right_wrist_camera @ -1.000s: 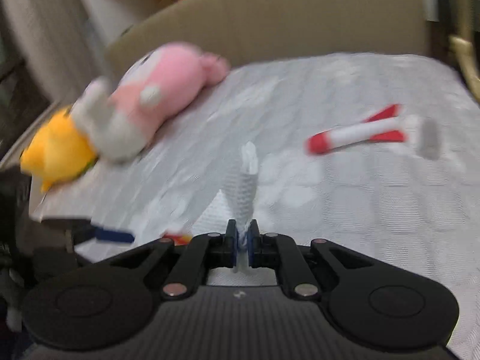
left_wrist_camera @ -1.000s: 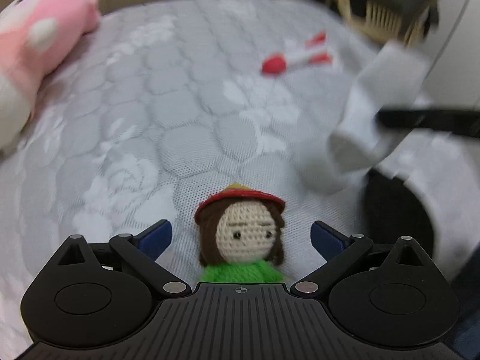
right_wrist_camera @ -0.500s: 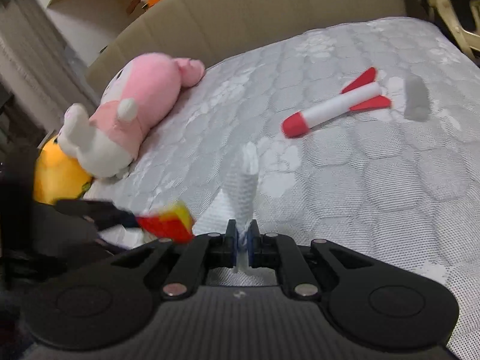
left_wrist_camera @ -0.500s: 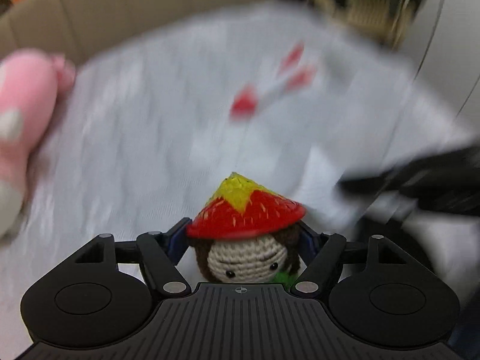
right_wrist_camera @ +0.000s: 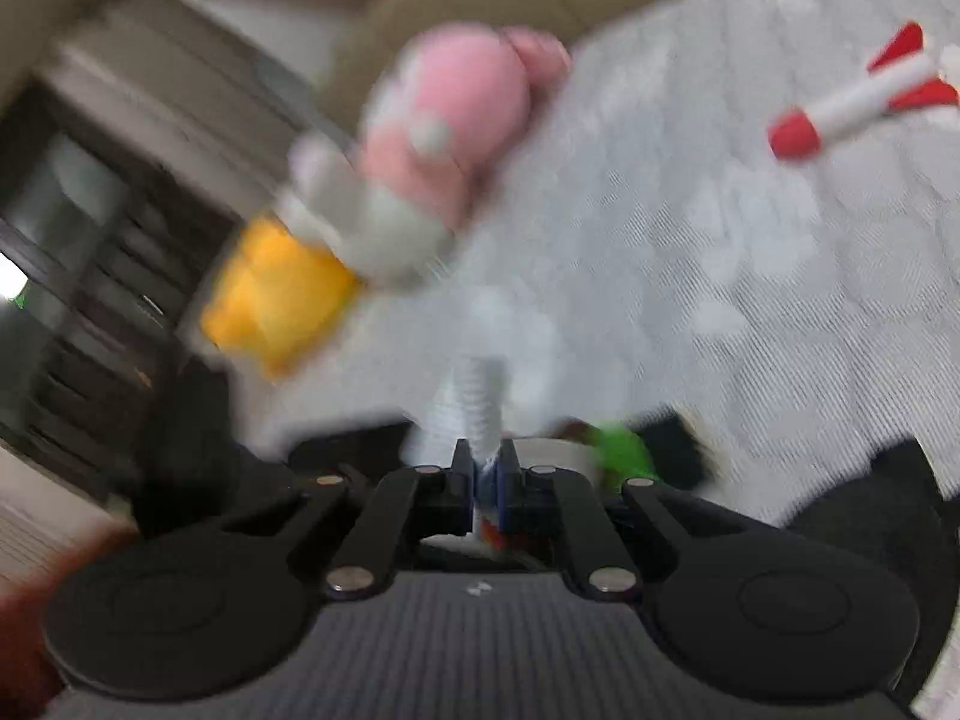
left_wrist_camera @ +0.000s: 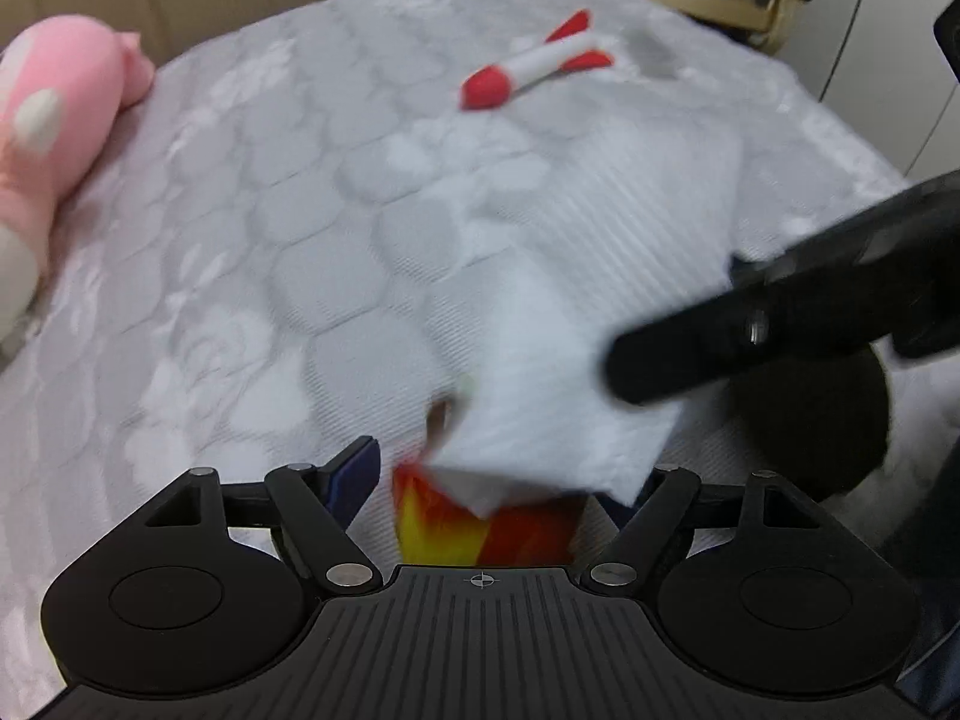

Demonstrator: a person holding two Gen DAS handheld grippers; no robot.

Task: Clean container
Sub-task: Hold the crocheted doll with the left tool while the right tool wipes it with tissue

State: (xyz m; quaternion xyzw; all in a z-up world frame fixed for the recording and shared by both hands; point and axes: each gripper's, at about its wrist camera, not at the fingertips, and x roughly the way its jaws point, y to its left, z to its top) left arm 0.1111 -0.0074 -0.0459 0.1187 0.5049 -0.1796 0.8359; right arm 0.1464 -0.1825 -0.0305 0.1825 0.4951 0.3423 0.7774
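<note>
Because the crocheted doll (left_wrist_camera: 480, 525) sits between the fingers of the left gripper (left_wrist_camera: 486, 474), hat toward the camera, the white paper towel (left_wrist_camera: 540, 372) has to come at it from above and the right — and it already drapes over the doll's top. That towel is pinched in the right gripper (right_wrist_camera: 483, 468), whose jaws are clamped narrow on it. The left jaws stand fairly wide, having just been closing around the doll and then easing; whether the pads press it, blur hides.
</note>
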